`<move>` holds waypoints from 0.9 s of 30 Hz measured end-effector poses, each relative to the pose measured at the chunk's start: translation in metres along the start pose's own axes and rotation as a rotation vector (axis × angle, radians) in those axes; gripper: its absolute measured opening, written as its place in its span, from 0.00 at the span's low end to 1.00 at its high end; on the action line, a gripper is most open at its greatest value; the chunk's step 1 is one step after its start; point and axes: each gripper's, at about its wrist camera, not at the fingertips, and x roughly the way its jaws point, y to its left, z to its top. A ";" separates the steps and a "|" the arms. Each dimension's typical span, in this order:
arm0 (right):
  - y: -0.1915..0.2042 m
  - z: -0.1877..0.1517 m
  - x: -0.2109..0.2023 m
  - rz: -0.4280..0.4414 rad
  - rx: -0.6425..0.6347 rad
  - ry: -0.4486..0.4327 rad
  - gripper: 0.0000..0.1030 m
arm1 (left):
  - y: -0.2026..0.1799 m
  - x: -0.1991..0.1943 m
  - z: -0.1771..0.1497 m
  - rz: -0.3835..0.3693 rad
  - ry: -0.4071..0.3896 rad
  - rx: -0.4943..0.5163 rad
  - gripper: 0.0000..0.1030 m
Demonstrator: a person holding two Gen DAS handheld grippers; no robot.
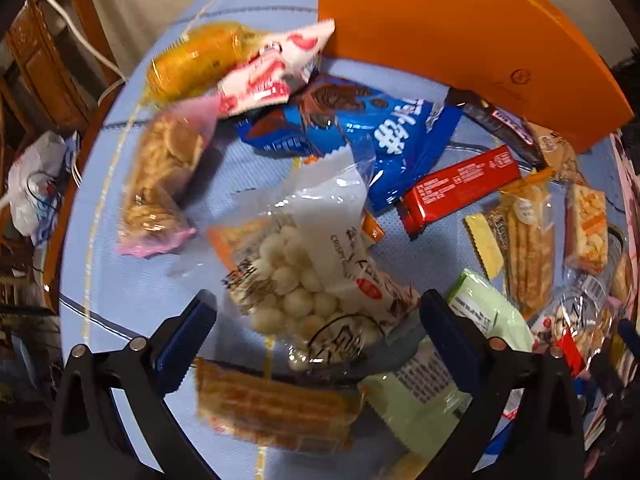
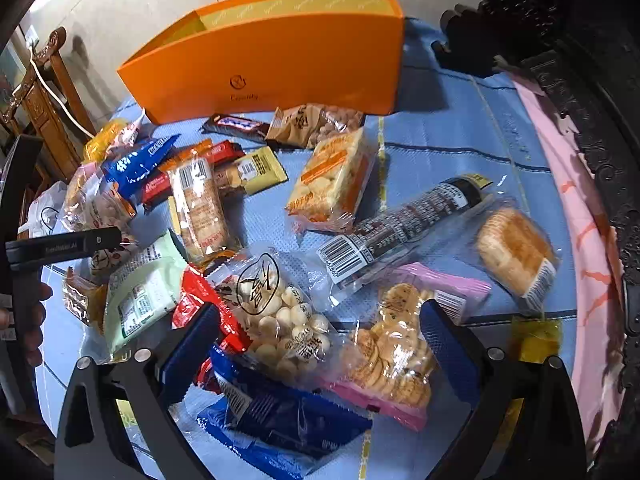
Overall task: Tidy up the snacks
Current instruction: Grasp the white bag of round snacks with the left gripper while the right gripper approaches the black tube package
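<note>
On the bench: snacks lie scattered loose over the blue cloth (image 2: 440, 128), none visibly sorted yet.
Box: the orange box (image 2: 280, 60) stands open at the far side of the bench; its yellow inner lining shows at the top, and what shows of the inside is bare — the bottom is hidden, so I cannot tell whether anything lies within.
Nearest the box: a dark chocolate bar (image 2: 236, 125) and a brown peanut packet (image 2: 316, 124) sit just in front of its wall, apart from it.
Middle spread: a rice-cracker packet (image 2: 336, 176), a long dark sausage stick (image 2: 404, 232) and a round cake in clear wrap (image 2: 516, 252) lie singly; to the left a heap of blue, red and yellow wrappers overlaps.
Left gripper (image 1: 316, 316): jaws spread wide, gripping nothing, hovering over a clear bag of white balls (image 1: 296, 284); a pale green packet (image 1: 424, 384) lies beside it.
Right gripper (image 2: 320, 332): jaws likewise released, above another bag of white balls (image 2: 288, 332) and a pink packet of round biscuits (image 2: 392, 352), with a blue wrapper (image 2: 280, 420) beneath.
Progress: judged as barely begun — all visible packets remain outside the box.
Left to do: pick up each snack in turn and place it in the box, probably starting with the bags under the jaws.
</note>
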 end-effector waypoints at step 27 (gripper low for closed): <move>-0.075 0.002 -0.008 0.011 0.212 0.002 0.97 | 0.024 -0.045 -0.031 -0.143 -0.043 -0.037 0.34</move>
